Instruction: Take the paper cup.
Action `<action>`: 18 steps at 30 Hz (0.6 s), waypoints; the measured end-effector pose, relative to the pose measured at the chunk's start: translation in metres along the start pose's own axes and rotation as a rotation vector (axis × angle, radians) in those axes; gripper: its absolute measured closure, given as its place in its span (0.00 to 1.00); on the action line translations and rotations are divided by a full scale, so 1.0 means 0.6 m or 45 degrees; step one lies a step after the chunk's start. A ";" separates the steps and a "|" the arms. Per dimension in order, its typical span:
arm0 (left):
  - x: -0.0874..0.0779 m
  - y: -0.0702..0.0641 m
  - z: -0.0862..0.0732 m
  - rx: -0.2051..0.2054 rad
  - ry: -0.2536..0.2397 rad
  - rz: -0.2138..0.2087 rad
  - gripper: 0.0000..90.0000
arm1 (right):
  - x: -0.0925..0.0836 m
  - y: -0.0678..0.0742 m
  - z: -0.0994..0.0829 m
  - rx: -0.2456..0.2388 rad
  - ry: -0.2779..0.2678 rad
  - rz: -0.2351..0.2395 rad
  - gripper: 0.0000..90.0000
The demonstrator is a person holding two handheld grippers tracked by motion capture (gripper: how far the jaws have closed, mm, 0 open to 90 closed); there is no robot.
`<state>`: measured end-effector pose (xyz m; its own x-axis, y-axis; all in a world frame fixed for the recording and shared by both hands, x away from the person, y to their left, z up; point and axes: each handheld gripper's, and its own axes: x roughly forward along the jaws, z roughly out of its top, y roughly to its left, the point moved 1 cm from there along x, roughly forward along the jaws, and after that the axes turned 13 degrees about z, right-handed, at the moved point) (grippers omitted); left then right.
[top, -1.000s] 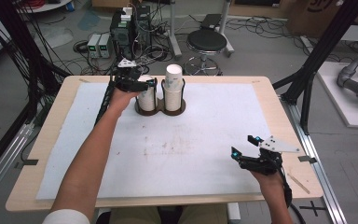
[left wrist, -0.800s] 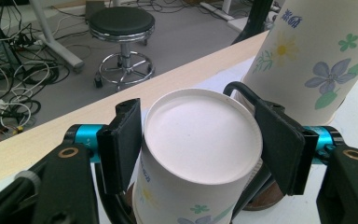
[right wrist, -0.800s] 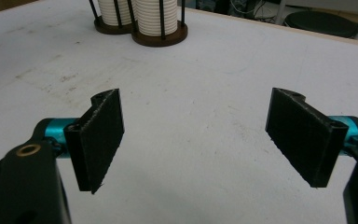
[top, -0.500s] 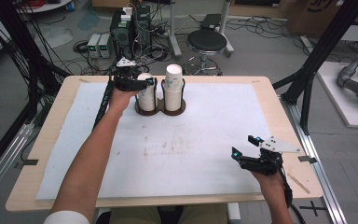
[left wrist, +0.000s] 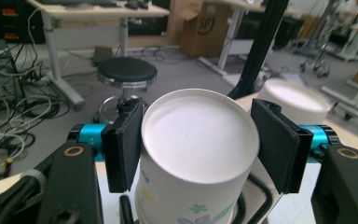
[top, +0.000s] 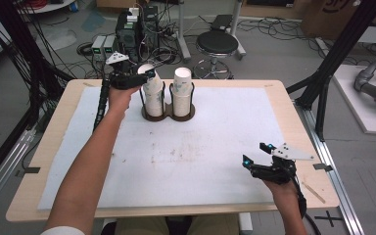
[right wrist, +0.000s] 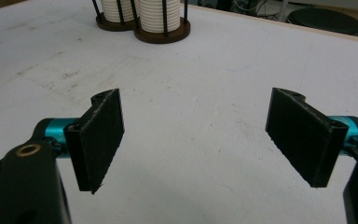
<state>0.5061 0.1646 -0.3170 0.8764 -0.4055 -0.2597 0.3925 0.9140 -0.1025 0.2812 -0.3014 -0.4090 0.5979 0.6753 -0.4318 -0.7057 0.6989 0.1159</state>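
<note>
So far, from the high view, we have the left gripper (top: 144,77) clamped on the top cup (top: 149,84) of the left stack, which sits in the left ring of a dark two-ring holder (top: 169,115) near the far edge of the table (top: 54,122); the cup tilts and stands a little proud of the stack, so we judge the lift begun but not finished. The right stack (top: 182,90) stands untouched beside it. Our right gripper (top: 256,155) rests near the front right corner, well apart from the holder. In the left gripper view the jaws have just been closing, and both pads (left wrist: 122,144) now press the sides of the cup (left wrist: 198,154), its rim facing the camera. In the right gripper view the jaws stand spread with nothing between them, over bare table (right wrist: 205,93), the holder (right wrist: 161,35) far ahead. What is left, we think, is drawing the cup clear and setting it somewhere.
</note>
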 end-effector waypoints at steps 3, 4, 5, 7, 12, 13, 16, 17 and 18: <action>-0.009 -0.007 0.022 0.030 -0.032 -0.010 0.41 | 0.000 -0.001 0.000 -0.001 -0.004 -0.003 0.22; -0.013 -0.008 0.026 0.025 -0.058 -0.009 0.41 | -0.001 0.000 0.000 -0.001 -0.003 -0.002 0.22; -0.017 -0.009 0.030 0.024 -0.067 -0.003 0.41 | -0.001 0.000 0.001 -0.001 -0.003 -0.003 0.22; -0.023 -0.008 0.034 0.020 -0.066 -0.007 0.41 | -0.001 0.001 0.001 -0.002 -0.005 -0.001 0.22; -0.051 -0.011 0.045 0.037 -0.094 -0.050 0.41 | -0.001 0.002 0.002 -0.002 -0.008 0.002 0.22; -0.057 -0.012 0.047 0.042 -0.098 -0.058 0.41 | -0.001 0.002 0.002 -0.002 -0.008 0.002 0.22; -0.079 -0.016 0.054 0.062 -0.100 -0.078 0.41 | 0.001 0.002 0.003 -0.010 -0.006 0.004 0.22; -0.086 -0.017 0.055 0.060 -0.105 -0.088 0.41 | 0.001 0.004 0.003 -0.004 -0.009 0.008 0.22; -0.094 -0.017 0.056 0.060 -0.108 -0.096 0.41 | 0.001 0.004 0.003 -0.004 -0.009 0.008 0.22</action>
<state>0.4619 0.1776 -0.2687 0.8635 -0.4746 -0.1704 0.4693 0.8800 -0.0727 0.2806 -0.2989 -0.4073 0.5963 0.6813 -0.4245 -0.7106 0.6940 0.1156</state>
